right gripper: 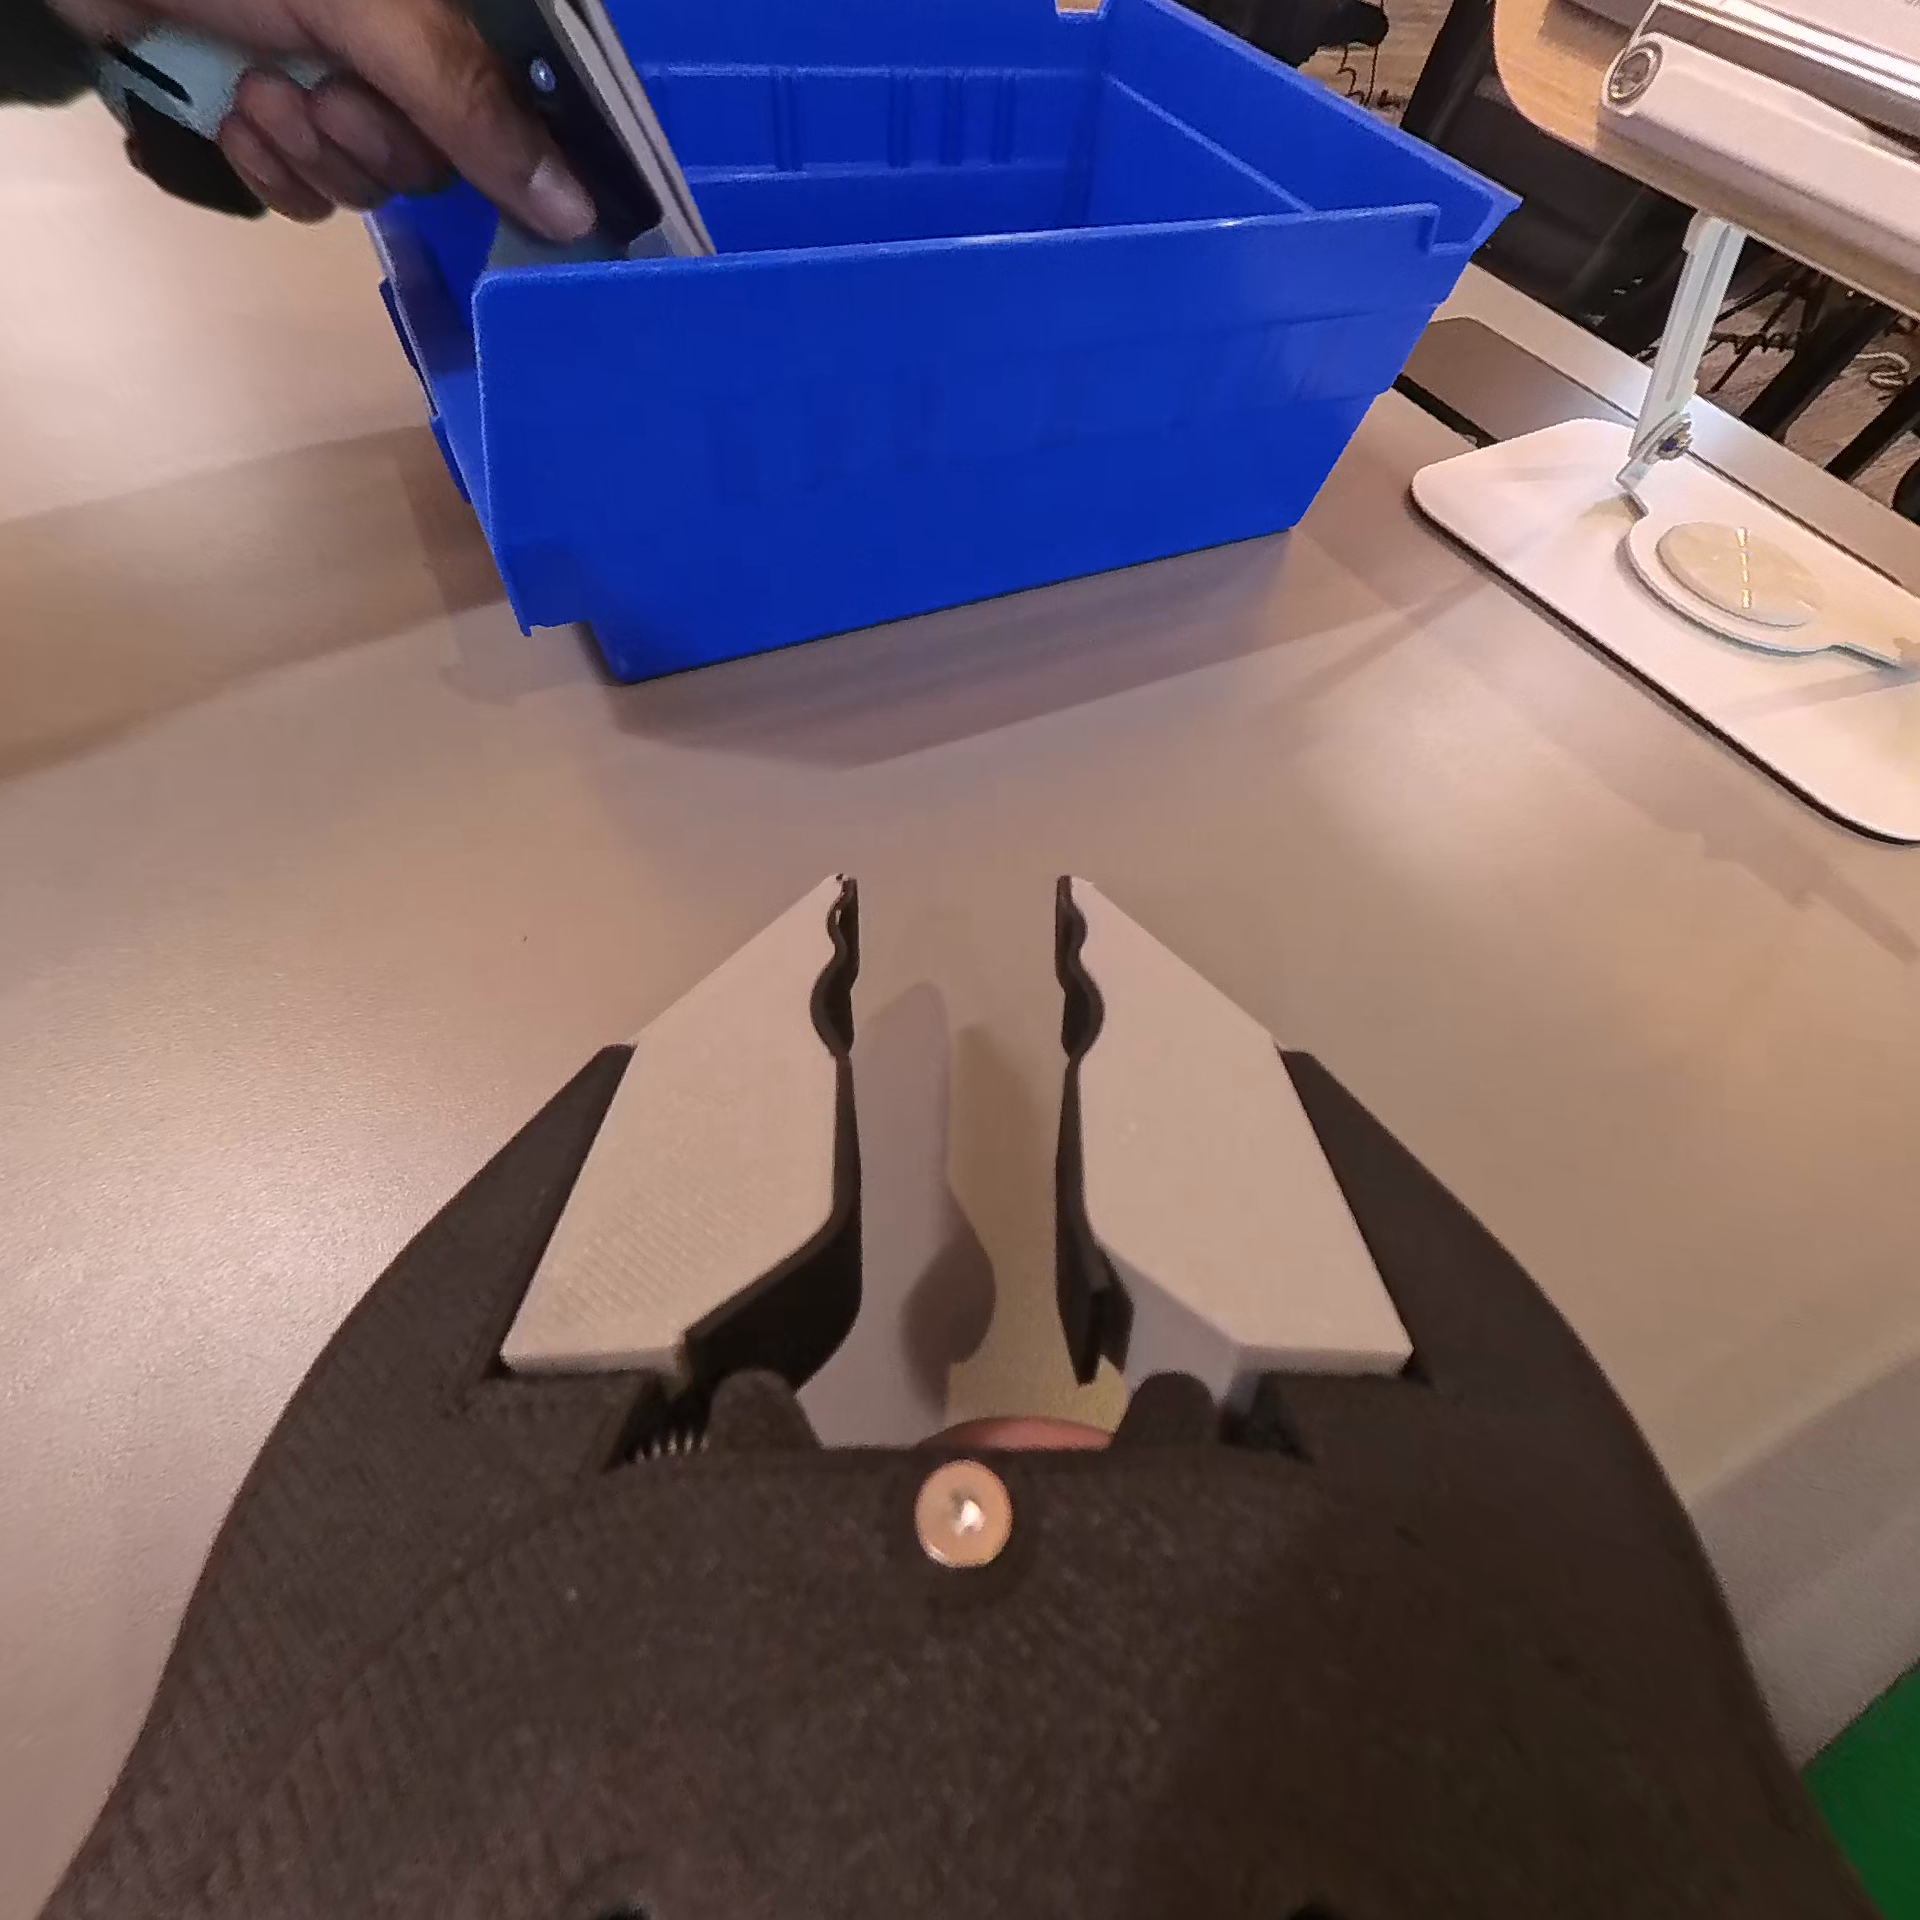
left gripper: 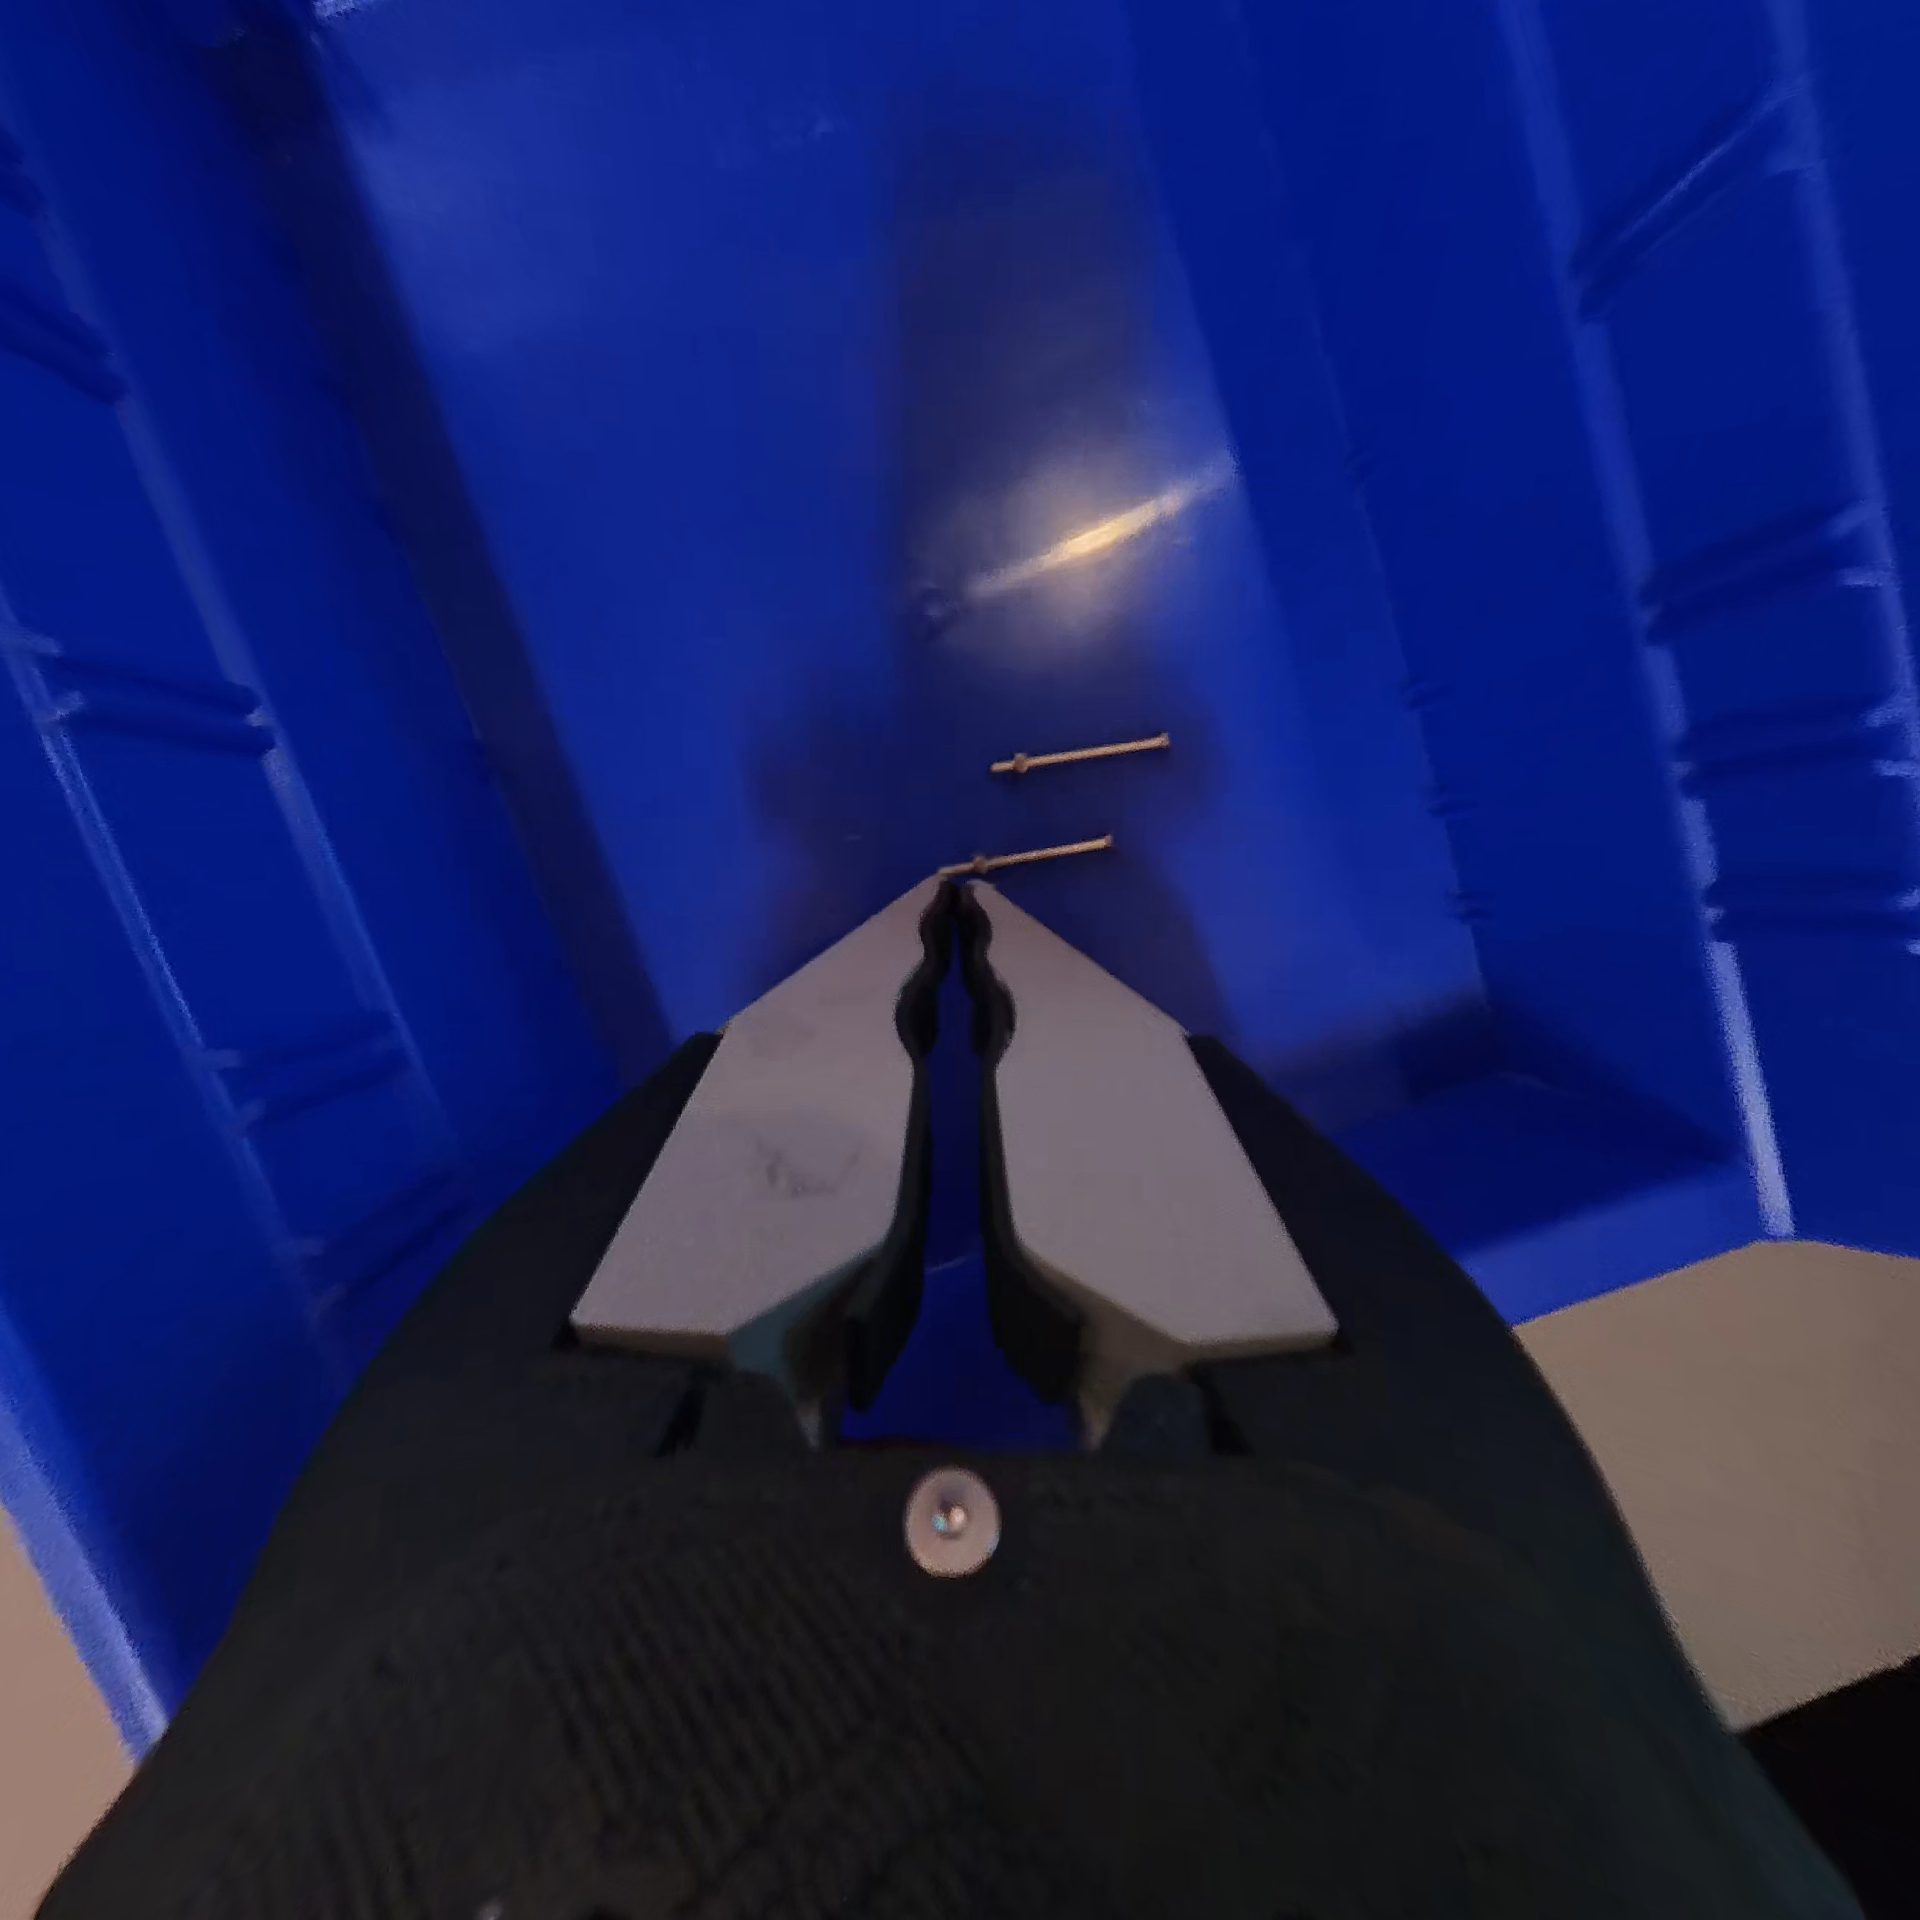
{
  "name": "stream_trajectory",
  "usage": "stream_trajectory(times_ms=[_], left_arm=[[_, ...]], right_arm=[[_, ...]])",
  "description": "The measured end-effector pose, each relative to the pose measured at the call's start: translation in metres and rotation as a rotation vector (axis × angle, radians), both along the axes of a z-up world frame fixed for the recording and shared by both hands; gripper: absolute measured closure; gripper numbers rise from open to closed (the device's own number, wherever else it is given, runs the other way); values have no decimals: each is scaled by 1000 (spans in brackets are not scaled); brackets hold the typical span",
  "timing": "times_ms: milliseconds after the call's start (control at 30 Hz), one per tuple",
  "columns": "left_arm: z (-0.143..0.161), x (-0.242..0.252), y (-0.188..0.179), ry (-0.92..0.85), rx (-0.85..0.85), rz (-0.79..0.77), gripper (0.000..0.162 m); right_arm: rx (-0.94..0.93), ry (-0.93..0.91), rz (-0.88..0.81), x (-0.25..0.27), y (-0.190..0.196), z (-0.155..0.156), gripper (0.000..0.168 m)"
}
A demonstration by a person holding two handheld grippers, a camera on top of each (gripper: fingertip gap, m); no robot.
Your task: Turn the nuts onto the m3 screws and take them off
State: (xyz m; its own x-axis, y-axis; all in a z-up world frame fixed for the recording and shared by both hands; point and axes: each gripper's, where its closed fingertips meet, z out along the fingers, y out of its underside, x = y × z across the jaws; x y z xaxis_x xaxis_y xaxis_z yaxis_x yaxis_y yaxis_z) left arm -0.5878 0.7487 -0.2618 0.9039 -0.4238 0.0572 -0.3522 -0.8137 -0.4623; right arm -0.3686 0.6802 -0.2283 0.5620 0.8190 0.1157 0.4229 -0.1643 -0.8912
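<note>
Two thin brass-coloured screws lie on the floor of a blue bin [left gripper: 623, 520], each with a small nut near its left end. The far screw [left gripper: 1081, 753] lies free. My left gripper [left gripper: 956, 885] is shut, with its tips right at the threaded end of the near screw [left gripper: 1039, 854], beside its nut [left gripper: 979, 862]. I cannot tell whether the pads pinch it. In the right wrist view the left gripper's fingers [right gripper: 644, 177] reach down into the bin [right gripper: 935, 436], held by a hand [right gripper: 364, 114]. My right gripper [right gripper: 956, 883] is open and empty above the table, in front of the bin.
The bin stands on a beige table [right gripper: 312, 935]. A white stand with a flat base [right gripper: 1662, 582] sits to the right of the bin. The bin's ribbed walls [left gripper: 208, 831] close in on both sides of the left gripper. The gap from one gripper's tips to the other's is roughly 25 centimeters.
</note>
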Motion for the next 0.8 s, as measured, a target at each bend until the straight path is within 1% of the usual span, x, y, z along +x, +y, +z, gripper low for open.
stream_trajectory(times_ms=[133, 267, 333, 433, 533, 700, 800], left_arm=[[8, 11, 7, -6, 59, -23, 157], [5, 34, 4, -141, -33, 5, 150], [4, 39, 5, -168, -62, 12, 146], [2, 33, 13, -105, -44, 31, 142], [0, 38, 15, -94, -46, 15, 139], [-4, 50, 16, -55, -24, -45, 139], [-10, 56, 13, -34, -40, -82, 143]], right_arm=[[-2, -1, -1, 0, 0, -1, 133], [-4, -7, 1, 0, 0, -2, 133], [-1, -7, 1, 0, 0, -2, 133], [3, -1, 2, 0, 0, 0, 133], [3, -4, 4, 0, -1, 0, 133], [6, -8, 6, -1, -1, 0, 133], [4, -9, 3, 0, -1, -1, 133]])
